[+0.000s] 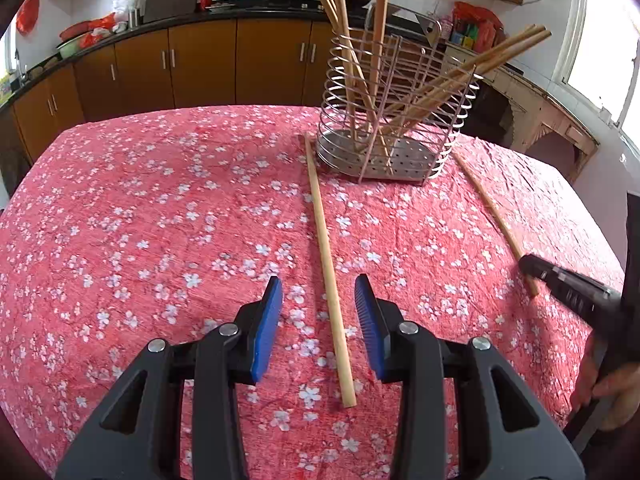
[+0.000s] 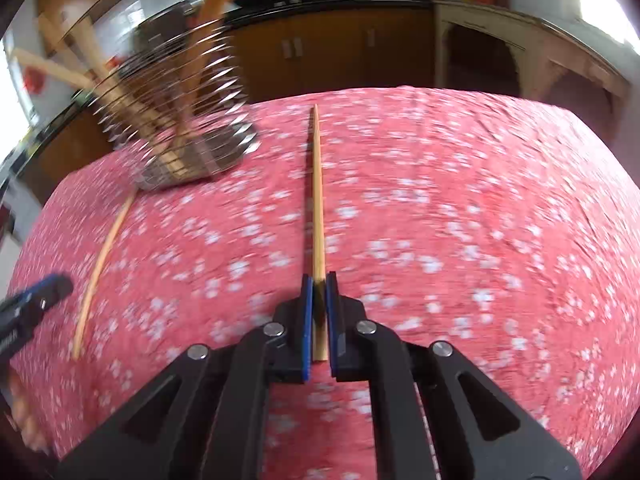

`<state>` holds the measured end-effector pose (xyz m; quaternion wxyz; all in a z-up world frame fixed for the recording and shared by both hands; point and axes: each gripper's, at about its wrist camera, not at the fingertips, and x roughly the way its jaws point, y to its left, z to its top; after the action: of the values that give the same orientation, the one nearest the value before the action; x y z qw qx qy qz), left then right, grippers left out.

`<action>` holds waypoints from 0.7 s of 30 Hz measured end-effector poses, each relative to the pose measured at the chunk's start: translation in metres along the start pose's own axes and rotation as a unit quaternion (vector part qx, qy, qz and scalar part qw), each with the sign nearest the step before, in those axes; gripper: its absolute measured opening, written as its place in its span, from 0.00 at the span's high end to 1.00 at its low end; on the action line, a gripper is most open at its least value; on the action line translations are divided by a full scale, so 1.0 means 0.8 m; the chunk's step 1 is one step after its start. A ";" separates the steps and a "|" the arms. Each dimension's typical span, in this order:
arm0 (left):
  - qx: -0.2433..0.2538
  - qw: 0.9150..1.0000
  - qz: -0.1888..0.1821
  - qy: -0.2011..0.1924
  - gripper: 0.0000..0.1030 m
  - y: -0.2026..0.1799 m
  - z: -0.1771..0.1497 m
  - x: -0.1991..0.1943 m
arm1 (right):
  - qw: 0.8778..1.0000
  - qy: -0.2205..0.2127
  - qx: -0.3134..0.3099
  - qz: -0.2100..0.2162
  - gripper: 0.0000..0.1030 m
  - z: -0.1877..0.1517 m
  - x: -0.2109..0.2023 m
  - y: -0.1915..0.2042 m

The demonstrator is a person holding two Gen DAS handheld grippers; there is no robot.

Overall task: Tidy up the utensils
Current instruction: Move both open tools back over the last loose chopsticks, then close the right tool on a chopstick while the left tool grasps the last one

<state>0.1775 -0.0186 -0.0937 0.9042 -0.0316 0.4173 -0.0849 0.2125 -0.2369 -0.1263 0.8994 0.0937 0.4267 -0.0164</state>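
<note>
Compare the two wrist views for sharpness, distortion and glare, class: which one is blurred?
Left wrist view: sharp; the chopstick between the open left hand-held gripper is crisp, fisheye bends the table edge, the window glares white. Right wrist view: blurred, smearing the wire holder and tablecloth; the gripped chopstick stays fairly sharp.

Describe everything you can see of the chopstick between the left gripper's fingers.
The chopstick is a long, slim, pale wooden stick, lying flat on the red floral tablecloth. It runs from a blunt end near the camera to its far end beside the wire utensil holder; whether it touches the base is unclear. The left gripper straddles it with fingers open, blue pads clear of it on both sides. Only the cloth touches it.
</note>
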 end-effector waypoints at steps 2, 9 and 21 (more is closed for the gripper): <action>0.002 1.000 0.000 0.005 0.62 -0.002 -0.001 0.004 | 1.000 0.000 0.016 -0.004 0.93 0.003 0.000 -0.012; 0.011 1.000 0.001 0.017 0.63 -0.014 -0.003 0.020 | 1.000 -0.004 -0.015 -0.009 0.92 0.000 0.001 -0.006; -0.015 0.997 0.073 0.020 0.93 0.026 0.000 0.026 | 0.999 0.003 -0.035 0.005 0.92 -0.006 0.003 0.002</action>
<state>0.1936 -0.0018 -0.1116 0.8988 -0.0132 0.4379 -0.0131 0.2107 -0.2347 -0.1306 0.9009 0.0646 0.4292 0.0031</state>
